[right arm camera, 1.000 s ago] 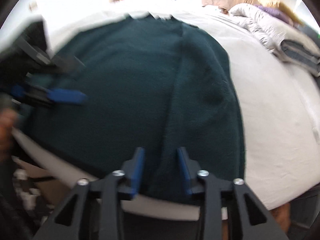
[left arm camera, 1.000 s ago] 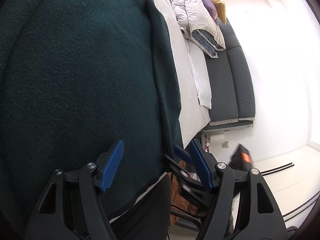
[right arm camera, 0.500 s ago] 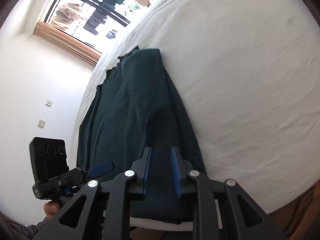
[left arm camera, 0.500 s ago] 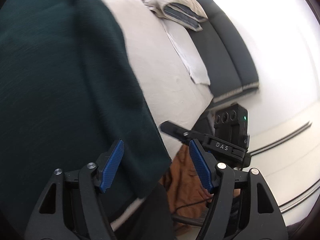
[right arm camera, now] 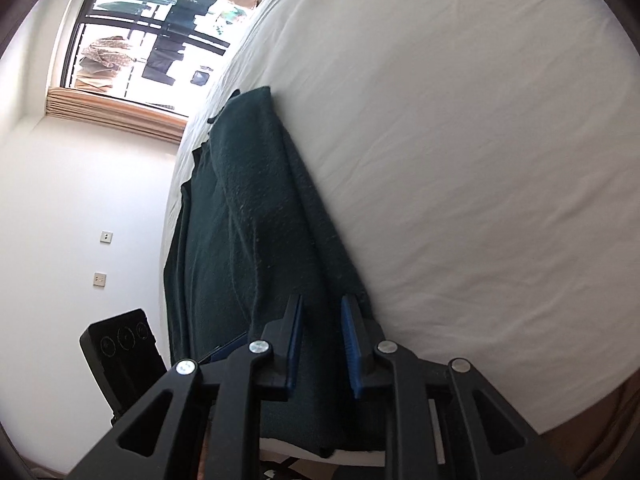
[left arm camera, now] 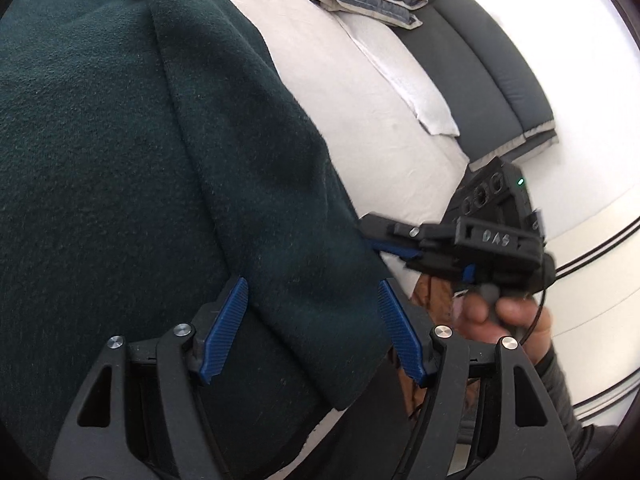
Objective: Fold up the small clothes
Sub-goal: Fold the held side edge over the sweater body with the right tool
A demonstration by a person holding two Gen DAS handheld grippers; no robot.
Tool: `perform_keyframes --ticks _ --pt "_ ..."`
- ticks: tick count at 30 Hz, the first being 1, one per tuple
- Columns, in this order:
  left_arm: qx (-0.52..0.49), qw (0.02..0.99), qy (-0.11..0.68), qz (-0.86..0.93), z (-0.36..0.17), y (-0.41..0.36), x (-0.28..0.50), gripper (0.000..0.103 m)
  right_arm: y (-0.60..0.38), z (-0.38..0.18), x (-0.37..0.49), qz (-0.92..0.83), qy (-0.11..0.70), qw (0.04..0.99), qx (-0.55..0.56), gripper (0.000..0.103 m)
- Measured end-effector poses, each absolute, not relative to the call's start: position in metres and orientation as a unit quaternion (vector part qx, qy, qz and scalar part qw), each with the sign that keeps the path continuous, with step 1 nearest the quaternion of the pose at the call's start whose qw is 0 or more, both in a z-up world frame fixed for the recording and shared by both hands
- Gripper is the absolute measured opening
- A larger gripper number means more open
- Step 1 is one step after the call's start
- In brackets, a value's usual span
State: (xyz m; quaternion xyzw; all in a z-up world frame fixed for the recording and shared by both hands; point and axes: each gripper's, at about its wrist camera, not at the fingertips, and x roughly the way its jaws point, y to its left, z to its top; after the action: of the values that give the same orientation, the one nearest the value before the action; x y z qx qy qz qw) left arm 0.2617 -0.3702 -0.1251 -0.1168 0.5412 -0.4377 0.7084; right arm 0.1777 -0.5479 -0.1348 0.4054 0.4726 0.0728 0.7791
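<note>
The right gripper, low in its frame, has its jaws pinched on the green garment's near edge on the bed, while the left gripper gapes unclamped over the hem, so a thin pinch could slip and spoil the fold.

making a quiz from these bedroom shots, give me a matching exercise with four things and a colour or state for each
Things:
1. fleece garment
2. flat bed sheet
3. left gripper
4. padded headboard

Colour or state:
a. dark grey
b. jaws wide apart
c. dark green
d. white

Pairs: 1-c, 2-d, 3-b, 4-a
</note>
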Motion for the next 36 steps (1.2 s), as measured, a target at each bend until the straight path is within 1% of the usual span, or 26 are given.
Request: perform_keyframes --ticks 6,12,14,15,18,23,27,30,32,35,36 --pt "-0.102 0.71 0.543 -0.437 -0.125 -0.37 0.256 0.066 -0.54 -0.144 0.181 0.095 0.494 0.76 0.411 0.022" --pt "-0.092 0.711 0.543 -0.437 -0.126 -0.373 0.254 0.066 -0.546 -0.151 0.19 0.107 0.479 0.748 0.447 0.021" --pt "-0.089 0.712 0.543 -0.437 -0.125 -0.382 0.253 0.066 -0.544 -0.15 0.193 0.111 0.478 0.752 0.44 0.018" --pt "-0.089 0.712 0.543 -0.437 -0.126 -0.383 0.252 0.066 -0.543 -0.148 0.192 0.11 0.479 0.756 0.432 0.011" --pt "-0.089 0.711 0.544 -0.436 -0.126 -0.386 0.252 0.066 -0.536 -0.138 0.191 0.099 0.48 0.778 0.393 0.009" --pt "-0.093 0.709 0.55 -0.432 -0.124 -0.386 0.256 0.066 -0.526 -0.113 0.181 0.072 0.468 0.817 0.328 0.008" --pt "-0.085 0.713 0.551 -0.426 -0.123 -0.391 0.257 0.067 -0.53 -0.105 0.173 0.048 0.46 0.83 0.313 0.007" --pt "-0.072 0.718 0.548 -0.423 -0.123 -0.396 0.255 0.067 -0.535 -0.117 0.174 0.05 0.472 0.819 0.324 0.008" --pt "-0.079 0.716 0.549 -0.424 -0.122 -0.394 0.256 0.067 -0.533 -0.137 0.178 0.079 0.493 0.791 0.355 0.008" --pt "-0.103 0.711 0.551 -0.425 -0.12 -0.388 0.26 0.067 -0.538 -0.141 0.175 0.081 0.483 0.788 0.373 0.008" --pt "-0.111 0.71 0.55 -0.425 -0.119 -0.387 0.261 0.067 -0.541 -0.14 0.175 0.08 0.48 0.788 0.377 0.009"
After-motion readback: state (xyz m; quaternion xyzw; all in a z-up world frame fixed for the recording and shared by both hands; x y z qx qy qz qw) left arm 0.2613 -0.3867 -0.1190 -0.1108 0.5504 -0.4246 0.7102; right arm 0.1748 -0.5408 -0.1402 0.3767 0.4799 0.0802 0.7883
